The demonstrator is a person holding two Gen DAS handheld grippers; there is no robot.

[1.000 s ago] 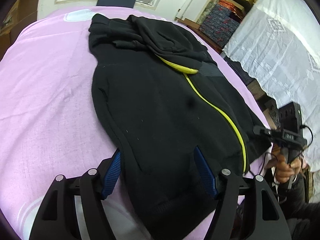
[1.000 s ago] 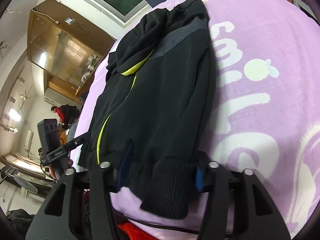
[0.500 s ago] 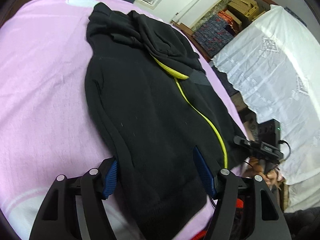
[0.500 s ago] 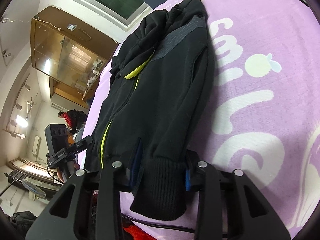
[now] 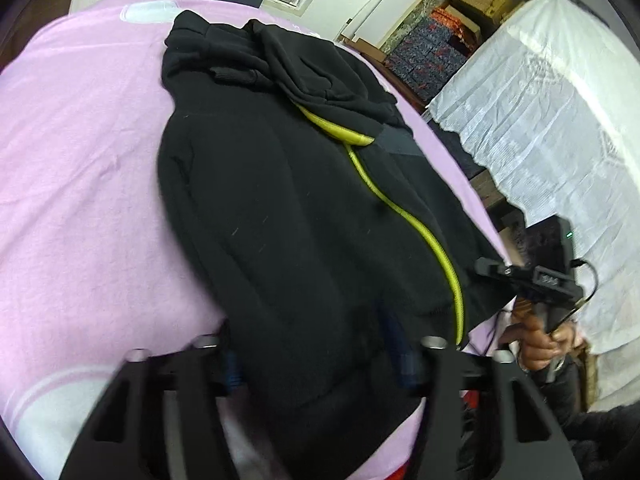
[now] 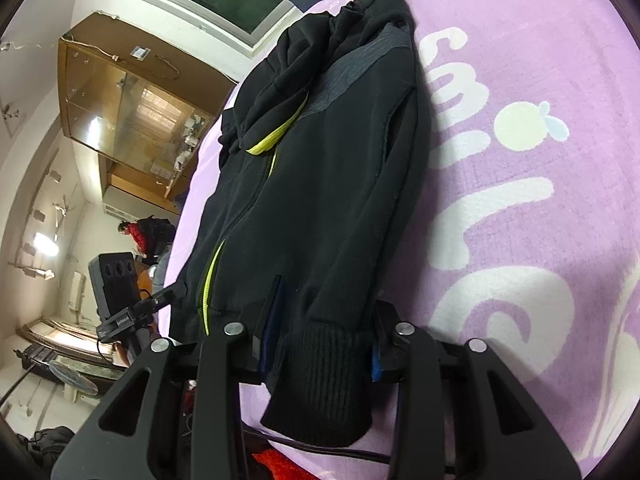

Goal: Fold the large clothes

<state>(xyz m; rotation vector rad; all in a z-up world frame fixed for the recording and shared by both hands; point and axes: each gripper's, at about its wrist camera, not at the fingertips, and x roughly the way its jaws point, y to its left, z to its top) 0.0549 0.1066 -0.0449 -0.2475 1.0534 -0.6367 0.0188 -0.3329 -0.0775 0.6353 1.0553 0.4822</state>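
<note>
A black hooded jacket [image 5: 288, 208] with a yellow-green zipper [image 5: 416, 232] lies lengthwise on a pink blanket [image 5: 80, 184], hood at the far end. My left gripper [image 5: 316, 356] straddles the jacket's near hem, its blue pads on either side of the cloth, jaws partly closed. My right gripper [image 6: 320, 340] is clamped on the ribbed hem [image 6: 324, 360] at the jacket's [image 6: 320, 184] other bottom corner. The right gripper also shows in the left wrist view [image 5: 528, 276], held in a hand at the bed's edge.
The pink blanket [image 6: 520, 184] with white letters spreads to the right. A white lace cloth [image 5: 552, 128] hangs to the right of the bed, with stacked boxes [image 5: 432, 40] behind. A glass-door cabinet [image 6: 132, 112] and a person [image 6: 144, 232] stand at the far left.
Both grippers have narrowed around the jacket's bottom hem. The right gripper has closed onto the ribbed cuff. The left gripper has moved in over the hem.
</note>
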